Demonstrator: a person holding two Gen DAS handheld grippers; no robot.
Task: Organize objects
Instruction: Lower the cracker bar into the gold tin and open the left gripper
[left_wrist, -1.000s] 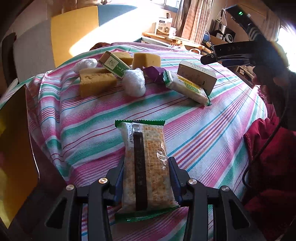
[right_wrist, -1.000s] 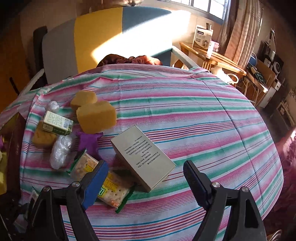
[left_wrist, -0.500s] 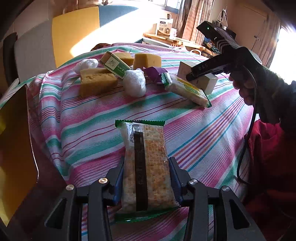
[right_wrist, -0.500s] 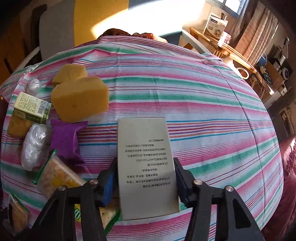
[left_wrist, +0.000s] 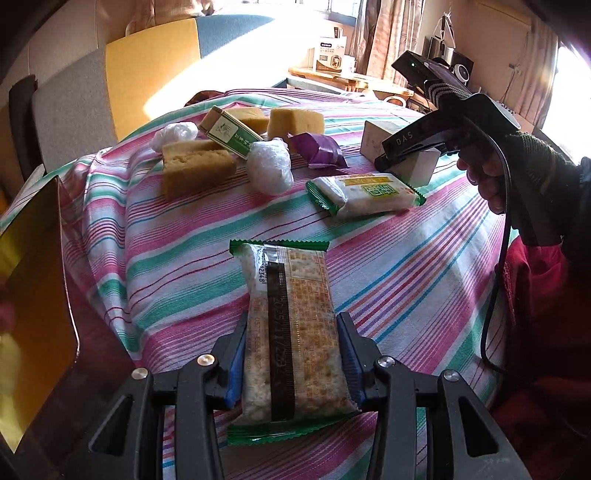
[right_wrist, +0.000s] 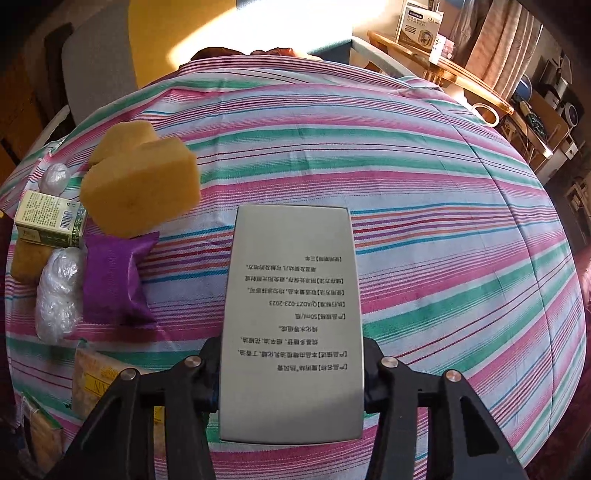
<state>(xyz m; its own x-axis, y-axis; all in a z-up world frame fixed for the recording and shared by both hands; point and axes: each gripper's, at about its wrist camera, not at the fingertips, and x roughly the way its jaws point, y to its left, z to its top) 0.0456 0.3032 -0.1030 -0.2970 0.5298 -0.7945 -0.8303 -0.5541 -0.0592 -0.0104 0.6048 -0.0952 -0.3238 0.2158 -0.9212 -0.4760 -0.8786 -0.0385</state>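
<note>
Over striped tablecloth (right_wrist: 424, 221), both tools angled steeply down, left tool (left_wrist: 291, 363) pinching cracker packet (left_wrist: 291, 332), right tool (right_wrist: 291, 373) clamping grey box (right_wrist: 291, 295)

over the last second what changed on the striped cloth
The right gripper came down with open jaws over the grey printed carton and closed on it, squaring it up. The left gripper stayed clamped on the green-edged cracker packet. The yellow sponges and purple sachet stayed put.
</note>
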